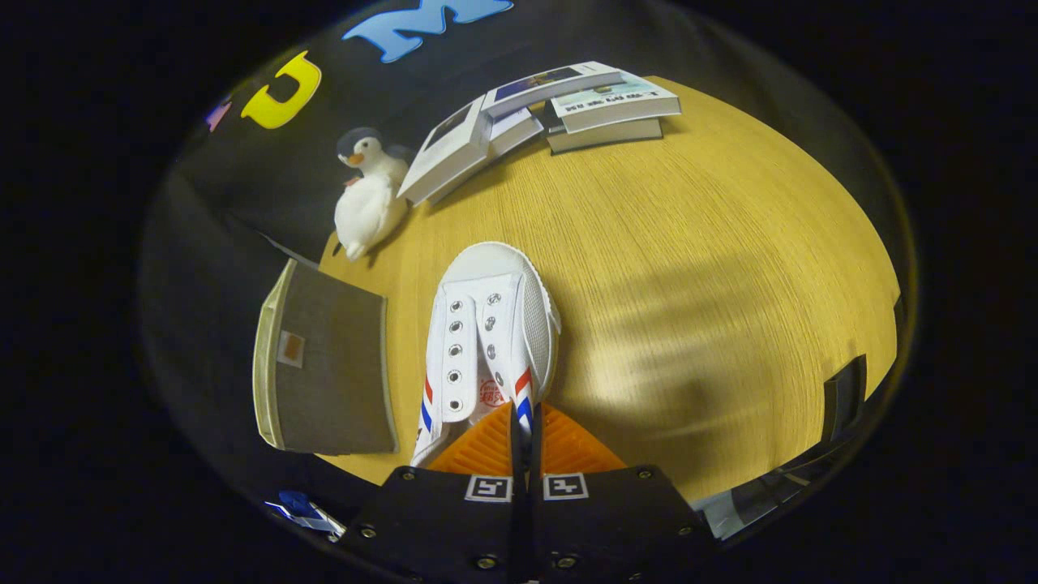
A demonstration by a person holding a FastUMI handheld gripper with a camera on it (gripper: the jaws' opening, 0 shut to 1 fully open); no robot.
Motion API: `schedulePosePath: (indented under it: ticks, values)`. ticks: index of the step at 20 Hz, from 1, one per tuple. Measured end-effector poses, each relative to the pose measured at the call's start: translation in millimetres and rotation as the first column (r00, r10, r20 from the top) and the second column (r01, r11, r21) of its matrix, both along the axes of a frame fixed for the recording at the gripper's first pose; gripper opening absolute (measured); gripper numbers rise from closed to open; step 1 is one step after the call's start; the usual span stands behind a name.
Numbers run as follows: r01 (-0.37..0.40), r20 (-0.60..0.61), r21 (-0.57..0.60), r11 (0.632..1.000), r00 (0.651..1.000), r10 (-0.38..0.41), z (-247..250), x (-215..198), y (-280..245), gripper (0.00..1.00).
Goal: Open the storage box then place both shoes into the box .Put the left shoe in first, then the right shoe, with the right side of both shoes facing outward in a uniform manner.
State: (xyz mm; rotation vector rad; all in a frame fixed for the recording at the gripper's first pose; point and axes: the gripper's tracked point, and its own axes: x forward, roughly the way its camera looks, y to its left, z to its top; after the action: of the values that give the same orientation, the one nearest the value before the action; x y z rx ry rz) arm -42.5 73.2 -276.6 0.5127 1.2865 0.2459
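Note:
A white canvas shoe point(491, 324) with red and blue side stripes and no laces hangs above the wooden table point(689, 268), toe pointing away from me. My gripper point(525, 426) is shut on the shoe, both fingers pinching its side wall at the collar. To the left of the shoe the grey fabric storage box point(324, 365) stands at the table's edge; I see its side with a small label, and whether its lid is open I cannot tell.
A white plush penguin point(369, 195) sits beyond the box near the table's far edge. Stacks of books point(551, 109) lie at the far end of the table. Bare wood stretches to the right of the shoe.

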Motion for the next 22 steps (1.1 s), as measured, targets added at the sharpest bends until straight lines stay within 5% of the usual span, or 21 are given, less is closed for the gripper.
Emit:
schedulePosePath:
  ticks: [14,22]
  values:
    - [-0.128,0.102,0.177,0.976,0.989,0.112,119,34,140,0.00]
    - [-0.213,0.114,0.182,0.960,0.974,0.195,127,33,228,0.00]
